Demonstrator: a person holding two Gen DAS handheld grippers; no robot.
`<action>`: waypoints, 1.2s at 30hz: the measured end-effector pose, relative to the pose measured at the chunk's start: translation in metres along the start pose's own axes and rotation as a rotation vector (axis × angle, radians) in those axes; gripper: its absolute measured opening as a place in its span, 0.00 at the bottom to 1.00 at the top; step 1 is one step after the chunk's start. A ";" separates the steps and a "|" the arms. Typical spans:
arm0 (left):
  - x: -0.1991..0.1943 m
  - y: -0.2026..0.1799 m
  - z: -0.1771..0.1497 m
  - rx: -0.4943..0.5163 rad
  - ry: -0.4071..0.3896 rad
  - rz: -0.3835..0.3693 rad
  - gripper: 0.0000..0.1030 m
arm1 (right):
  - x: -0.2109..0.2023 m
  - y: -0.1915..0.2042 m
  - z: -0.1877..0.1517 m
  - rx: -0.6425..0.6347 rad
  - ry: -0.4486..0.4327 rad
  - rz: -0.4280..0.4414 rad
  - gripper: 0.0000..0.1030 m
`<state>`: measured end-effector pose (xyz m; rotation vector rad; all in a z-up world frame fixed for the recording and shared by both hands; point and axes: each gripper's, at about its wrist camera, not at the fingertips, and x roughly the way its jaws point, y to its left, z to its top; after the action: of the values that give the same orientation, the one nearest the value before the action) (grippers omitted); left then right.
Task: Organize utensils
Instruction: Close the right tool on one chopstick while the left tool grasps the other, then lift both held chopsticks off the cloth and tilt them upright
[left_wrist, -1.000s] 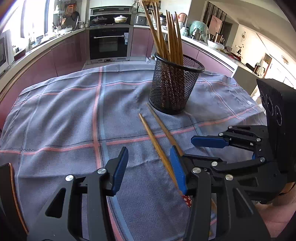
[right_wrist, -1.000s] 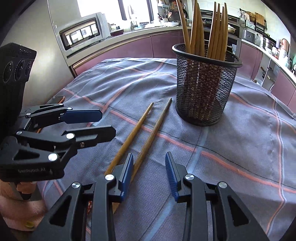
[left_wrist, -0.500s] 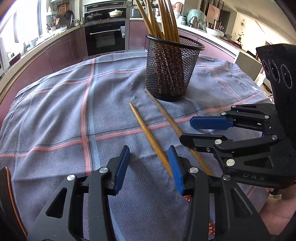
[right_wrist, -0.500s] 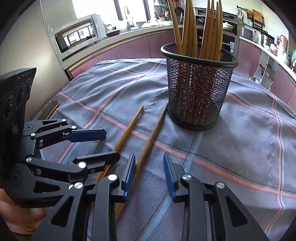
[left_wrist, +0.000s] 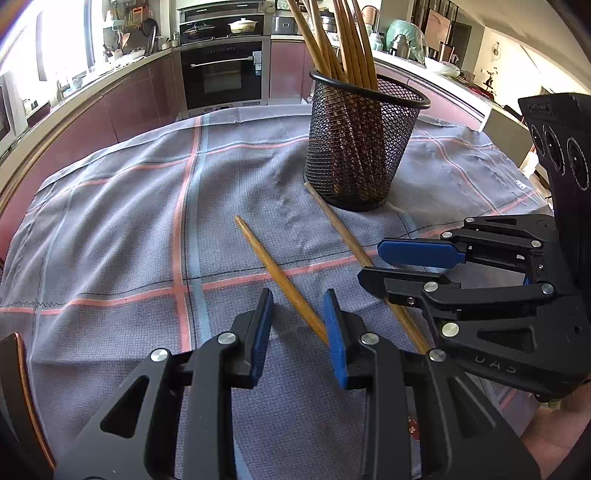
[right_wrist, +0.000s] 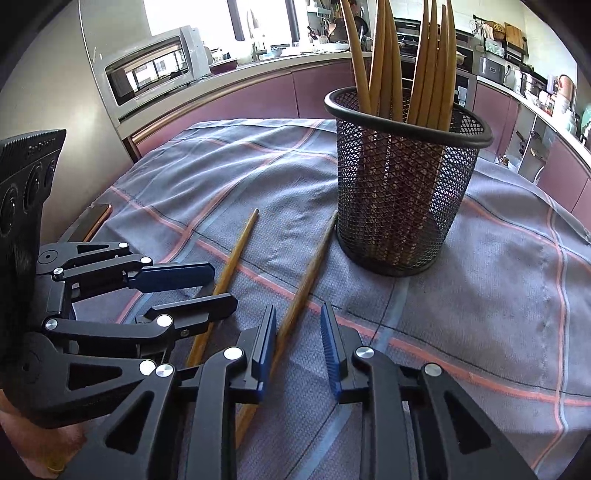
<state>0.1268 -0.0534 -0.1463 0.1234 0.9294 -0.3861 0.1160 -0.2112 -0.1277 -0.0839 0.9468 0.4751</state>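
Two loose wooden chopsticks lie side by side on the grey checked cloth: one (left_wrist: 275, 269) (right_wrist: 231, 266) nearer my left gripper, the other (left_wrist: 343, 236) (right_wrist: 308, 280) with its far tip at the foot of a black mesh holder (left_wrist: 360, 147) (right_wrist: 402, 192) that holds several upright chopsticks. My left gripper (left_wrist: 297, 314) (right_wrist: 188, 291) is open, its jaws on either side of the near end of the first chopstick. My right gripper (right_wrist: 297, 332) (left_wrist: 373, 266) is open over the second chopstick. Neither holds anything.
The grey cloth with pink and blue stripes (left_wrist: 129, 229) covers the table. A dark phone (right_wrist: 90, 221) lies at the table's left edge. Kitchen counters, an oven (left_wrist: 221, 74) and a microwave (right_wrist: 151, 70) stand behind the table.
Both grippers have moved forward and lower toward the holder. The loose chopsticks now lie between or just under the jaws. The chopsticks and holder have not moved.
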 end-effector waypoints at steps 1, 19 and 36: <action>-0.001 0.000 0.000 0.000 0.001 0.003 0.28 | 0.000 0.000 0.000 0.000 0.001 0.001 0.20; -0.003 0.006 -0.002 -0.067 0.009 0.027 0.10 | -0.001 0.000 -0.001 0.026 -0.001 0.049 0.05; -0.002 0.005 -0.002 -0.079 0.013 0.031 0.08 | 0.001 0.002 0.000 0.009 -0.001 0.025 0.05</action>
<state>0.1265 -0.0474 -0.1459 0.0678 0.9532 -0.3193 0.1153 -0.2087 -0.1281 -0.0639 0.9497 0.4936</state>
